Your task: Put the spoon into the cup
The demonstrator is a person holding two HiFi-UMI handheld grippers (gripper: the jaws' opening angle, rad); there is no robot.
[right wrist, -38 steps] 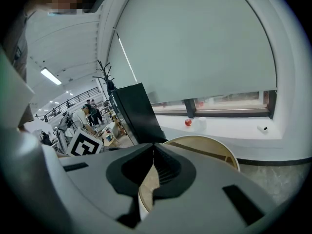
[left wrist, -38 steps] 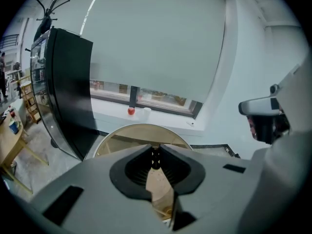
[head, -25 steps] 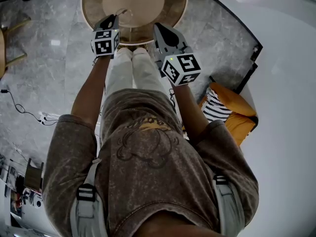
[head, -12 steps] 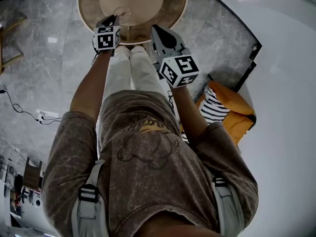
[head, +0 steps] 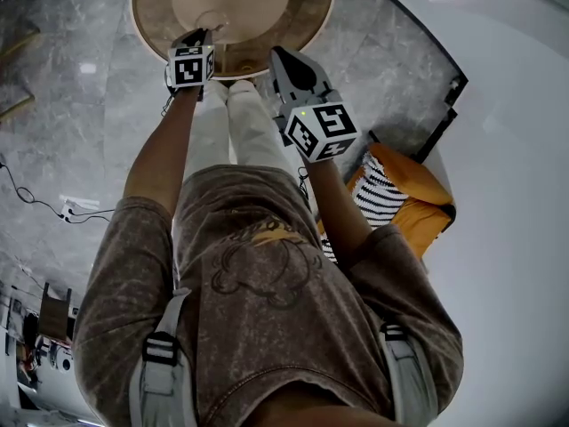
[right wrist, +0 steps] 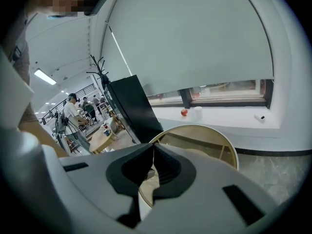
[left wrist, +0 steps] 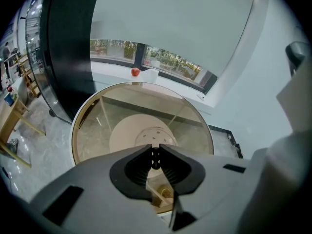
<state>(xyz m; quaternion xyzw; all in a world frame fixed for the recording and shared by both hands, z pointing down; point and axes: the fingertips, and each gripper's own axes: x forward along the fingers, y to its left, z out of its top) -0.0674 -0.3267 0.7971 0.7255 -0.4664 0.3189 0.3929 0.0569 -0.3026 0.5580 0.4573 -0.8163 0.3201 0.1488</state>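
Spoon (head: 214,20) pinched in L fingers (left wrist: 135,165) over table (left wrist: 78,126); cup unclear.

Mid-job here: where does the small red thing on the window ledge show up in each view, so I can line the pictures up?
Head view: not in it.
Left gripper view: the red thing sits on the window ledge, upper left of centre, beyond the table's far rim.
Right gripper view: the red thing sits on the ledge, just right of centre.
Shared landmark: the round glass table, seen in all three views.
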